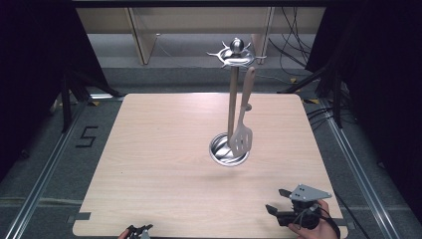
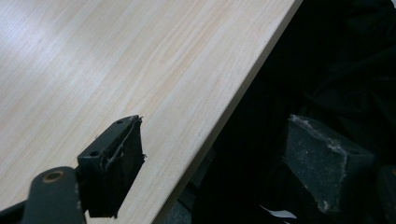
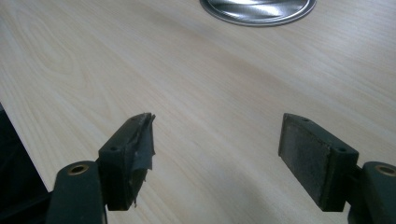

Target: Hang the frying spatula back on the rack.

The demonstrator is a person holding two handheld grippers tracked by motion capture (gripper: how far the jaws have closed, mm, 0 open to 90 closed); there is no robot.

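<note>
Slotted spatula [image 1: 243,130] hangs from the utensil stand [image 1: 232,99], blade just above its round steel base [image 1: 228,150], mid-counter [image 1: 149,149]. Right gripper [image 1: 278,200] at the near right edge, fingers spread, empty. Left gripper [image 2: 212,161] at the near counter edge, fingers spread, empty.

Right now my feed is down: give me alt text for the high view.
A metal utensil stand on a light wooden table holds one hanging slotted spatula. The right tongs sit open at the near right edge, and the left tongs peek in at bottom left.
</note>
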